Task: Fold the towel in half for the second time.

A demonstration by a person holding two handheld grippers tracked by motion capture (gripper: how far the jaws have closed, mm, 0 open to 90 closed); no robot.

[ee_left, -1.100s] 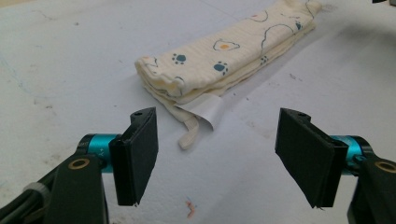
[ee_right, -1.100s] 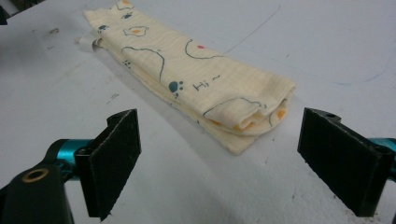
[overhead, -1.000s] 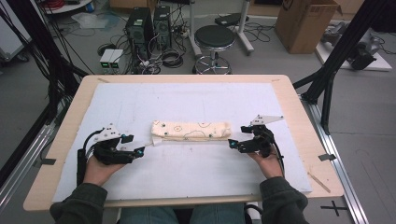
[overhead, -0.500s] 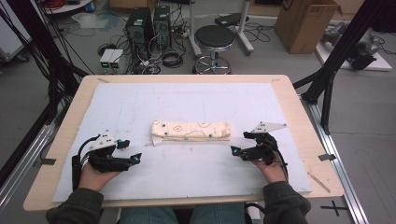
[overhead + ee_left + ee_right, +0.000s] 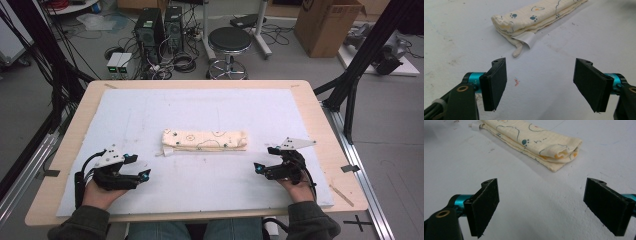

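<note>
A cream cloth (image 5: pixel 204 140) with small printed animals lies folded into a long strip at the middle of the white mat (image 5: pixel 200 100). My left gripper (image 5: pixel 138 167) rests near the front left of the mat, open and empty, well short of the cloth's left end (image 5: pixel 524 22), where a white label sticks out. My right gripper (image 5: pixel 265 160) sits at the front right, open and empty, a little off the cloth's right end (image 5: pixel 559 151). In each gripper view the black pads (image 5: pixel 495 83) (image 5: pixel 485 206) stand wide apart over bare mat.
The mat covers a wooden table (image 5: pixel 330 150). Beyond the far edge stand a black stool (image 5: pixel 230 40), computer towers (image 5: pixel 160 25) with cables and a cardboard box (image 5: pixel 325 25). Black frame legs (image 5: pixel 360 65) rise at both sides.
Both grippers have drawn back from the cloth's ends toward the front edge of the table, the left one farther. The cloth lies where it was.
</note>
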